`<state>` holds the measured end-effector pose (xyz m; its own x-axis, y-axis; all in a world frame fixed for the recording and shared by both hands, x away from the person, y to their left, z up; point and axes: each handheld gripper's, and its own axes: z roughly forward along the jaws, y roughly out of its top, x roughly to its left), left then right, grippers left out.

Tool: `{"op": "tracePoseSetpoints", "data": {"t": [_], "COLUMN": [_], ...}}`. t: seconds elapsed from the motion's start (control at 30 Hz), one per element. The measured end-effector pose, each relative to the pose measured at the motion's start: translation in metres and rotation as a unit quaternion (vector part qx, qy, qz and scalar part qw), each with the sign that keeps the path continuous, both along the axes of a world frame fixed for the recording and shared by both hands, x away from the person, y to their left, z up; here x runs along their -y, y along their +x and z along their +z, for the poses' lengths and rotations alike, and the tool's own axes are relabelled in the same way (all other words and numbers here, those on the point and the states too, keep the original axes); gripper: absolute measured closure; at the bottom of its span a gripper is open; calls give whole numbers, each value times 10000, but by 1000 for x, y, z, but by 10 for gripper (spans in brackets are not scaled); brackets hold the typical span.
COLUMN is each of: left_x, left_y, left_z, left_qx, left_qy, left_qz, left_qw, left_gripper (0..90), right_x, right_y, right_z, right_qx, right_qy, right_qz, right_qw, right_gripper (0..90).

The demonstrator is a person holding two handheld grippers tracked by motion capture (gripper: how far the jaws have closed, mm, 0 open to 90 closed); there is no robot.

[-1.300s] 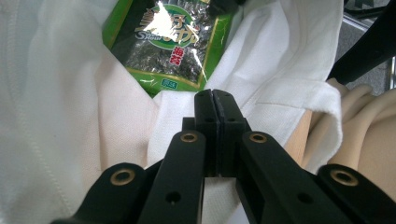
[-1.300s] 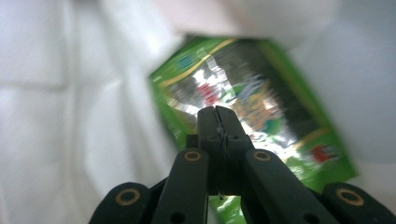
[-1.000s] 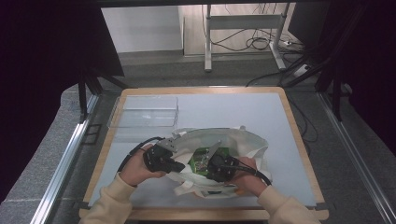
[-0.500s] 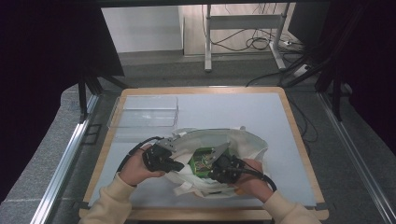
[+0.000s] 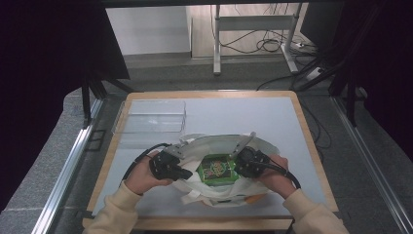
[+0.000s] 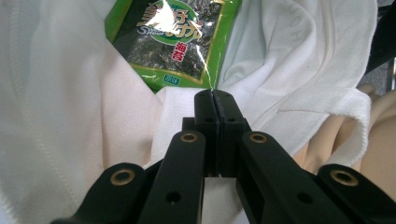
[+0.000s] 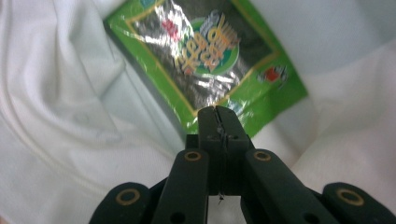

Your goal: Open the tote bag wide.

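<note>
My left hand-held gripper [image 5: 186, 173] and right hand-held gripper [image 5: 237, 167] are both closed, pinching the white bag [image 5: 214, 146] open around a green packet [image 5: 216, 170].

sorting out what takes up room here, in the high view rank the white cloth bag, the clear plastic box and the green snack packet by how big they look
1. white cloth bag, the widest spread
2. clear plastic box, smaller than the bag, though it lies farther from the camera, so the gap is unsure
3. green snack packet, plainly the smallest, lying in the bag's opening
</note>
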<state>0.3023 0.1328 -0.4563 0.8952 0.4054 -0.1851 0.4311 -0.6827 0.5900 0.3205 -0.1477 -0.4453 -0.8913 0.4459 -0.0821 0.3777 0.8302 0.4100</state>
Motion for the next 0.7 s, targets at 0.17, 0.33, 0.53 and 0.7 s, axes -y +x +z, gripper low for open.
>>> {"op": "tracePoseSetpoints", "data": {"t": [0.17,0.33,0.53,0.7], "left_x": [0,1,1,2], "left_y": [0,0,0,0], "left_z": [-1,-1,-1,-2], "left_qx": [-8,-36,-38,-47], "left_qy": [-12,-14,1,4], "left_qz": [14,23,31,28], "left_qw": [10000,10000,10000,10000], "left_gripper": [900,900,900,900], "right_x": [8,10,11,5], "right_y": [-6,-12,-12,-1], "right_z": [-6,-19,-20,-2], "right_qx": [-167,-317,-329,4], "right_qy": [-55,-251,-264,-141], "right_qz": [8,35,32,-89], "right_qw": [9998,9992,9991,9999], "right_gripper": [889,889,889,888]}}
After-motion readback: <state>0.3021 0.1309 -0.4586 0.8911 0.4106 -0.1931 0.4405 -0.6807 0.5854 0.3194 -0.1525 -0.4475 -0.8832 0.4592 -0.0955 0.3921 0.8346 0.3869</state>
